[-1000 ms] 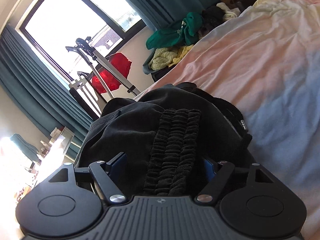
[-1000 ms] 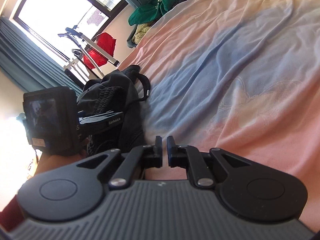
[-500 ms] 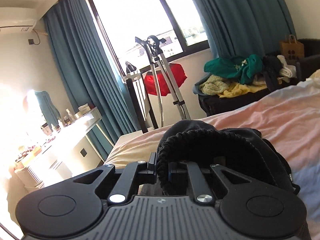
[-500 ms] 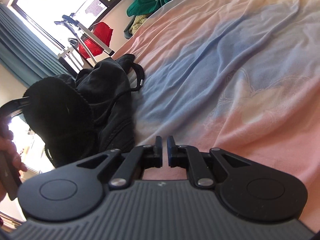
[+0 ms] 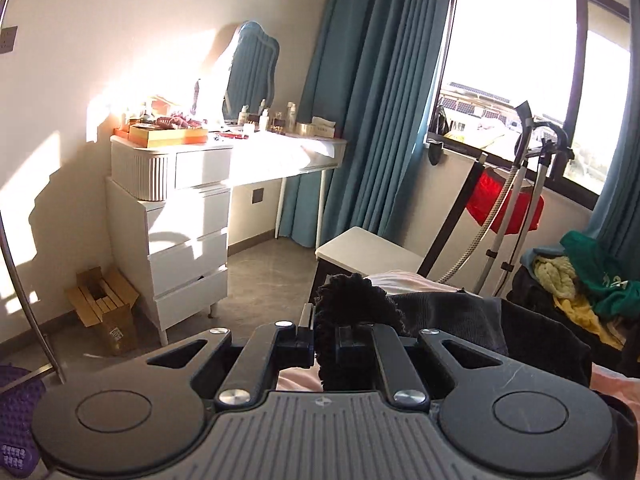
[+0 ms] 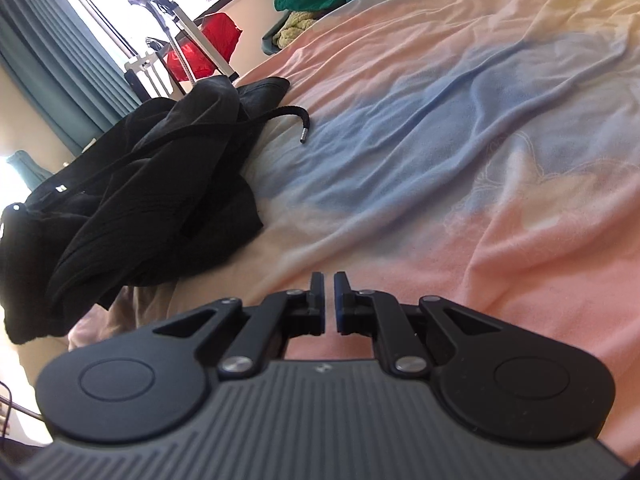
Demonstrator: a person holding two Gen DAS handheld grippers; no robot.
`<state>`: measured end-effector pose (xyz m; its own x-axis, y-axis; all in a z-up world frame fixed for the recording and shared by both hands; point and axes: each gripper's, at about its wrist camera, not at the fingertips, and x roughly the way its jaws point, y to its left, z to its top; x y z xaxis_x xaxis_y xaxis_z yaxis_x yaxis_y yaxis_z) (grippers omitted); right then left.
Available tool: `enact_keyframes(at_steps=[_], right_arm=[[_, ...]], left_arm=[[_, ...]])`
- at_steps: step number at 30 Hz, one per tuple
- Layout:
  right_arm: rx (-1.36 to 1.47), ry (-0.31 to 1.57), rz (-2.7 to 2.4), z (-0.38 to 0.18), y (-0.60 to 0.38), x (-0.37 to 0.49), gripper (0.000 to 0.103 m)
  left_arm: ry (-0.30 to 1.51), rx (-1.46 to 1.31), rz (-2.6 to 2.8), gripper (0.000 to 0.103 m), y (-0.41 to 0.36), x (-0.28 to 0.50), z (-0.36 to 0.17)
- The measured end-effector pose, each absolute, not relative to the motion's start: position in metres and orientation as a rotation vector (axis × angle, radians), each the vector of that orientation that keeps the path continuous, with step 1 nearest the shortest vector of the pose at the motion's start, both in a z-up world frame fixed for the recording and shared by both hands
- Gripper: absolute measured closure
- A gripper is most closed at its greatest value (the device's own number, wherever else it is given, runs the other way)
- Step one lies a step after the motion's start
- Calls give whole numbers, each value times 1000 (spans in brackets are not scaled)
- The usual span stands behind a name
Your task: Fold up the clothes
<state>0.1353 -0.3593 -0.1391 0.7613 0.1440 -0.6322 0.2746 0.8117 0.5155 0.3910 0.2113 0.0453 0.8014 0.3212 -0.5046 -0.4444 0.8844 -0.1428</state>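
Sunlit bedroom walls and teal curtains [image 5: 372, 100] fill the space ahead of the left gripper [image 5: 325, 340], with a white dresser [image 5: 176, 236] off to its left and a wide window [image 5: 540, 60] to its right. Pink-and-blue bedsheet [image 6: 460, 140] spreads ahead of the right gripper [image 6: 329, 300], whose jaws sit nearly together with nothing between them. Left of it lies the black garment [image 6: 132, 184], its drawcord [image 6: 288, 120] trailing onto the sheet. Left jaws are clamped on the garment's ribbed band [image 5: 356, 300].
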Motion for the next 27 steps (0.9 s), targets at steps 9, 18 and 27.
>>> enact_keyframes(at_steps=[9,18,27], right_arm=[[573,731,-62,-146,-345,153,94],[570,708,-42,-137,-343,150,94],[548,653,5,-116,-337,121,94]], left_arm=[[595,-322,423,87,263,381,-57],[557,-375,305,34,251,273,-35],[584,-776,153,17,183,131,-49]])
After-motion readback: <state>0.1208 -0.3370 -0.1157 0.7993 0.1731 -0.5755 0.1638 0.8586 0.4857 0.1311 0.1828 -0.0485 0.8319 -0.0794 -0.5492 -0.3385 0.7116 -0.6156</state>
